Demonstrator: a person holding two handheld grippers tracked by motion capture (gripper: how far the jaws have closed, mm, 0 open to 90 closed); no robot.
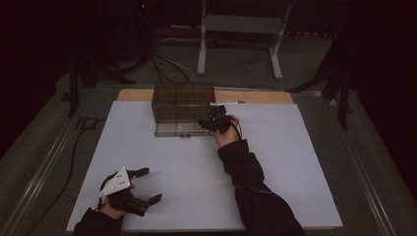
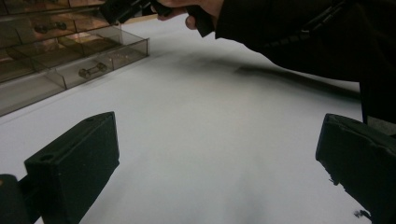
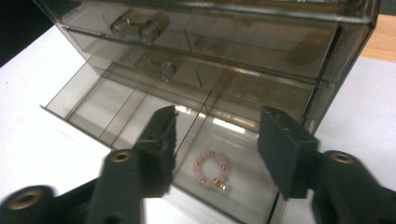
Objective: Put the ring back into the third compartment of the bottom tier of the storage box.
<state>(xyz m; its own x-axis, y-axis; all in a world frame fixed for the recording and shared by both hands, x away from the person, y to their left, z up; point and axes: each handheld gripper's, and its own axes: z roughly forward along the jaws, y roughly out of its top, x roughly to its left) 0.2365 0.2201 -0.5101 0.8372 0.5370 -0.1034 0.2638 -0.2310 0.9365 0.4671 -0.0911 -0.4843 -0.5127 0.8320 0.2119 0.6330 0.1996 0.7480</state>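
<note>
Right gripper (image 3: 215, 140) poised wide over bracelet (image 3: 211, 170) in pulled-out bottom drawer (image 3: 140, 109), likely for pickup; left gripper (image 1: 147, 186) wide, parked near-left.

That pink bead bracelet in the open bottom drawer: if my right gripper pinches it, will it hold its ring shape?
Probably not: the bracelet looks like small strung beads, so it likely sags. Round beads may slip between the open right gripper jaws. It looks light, so the drawer shouldn't shift.
</note>
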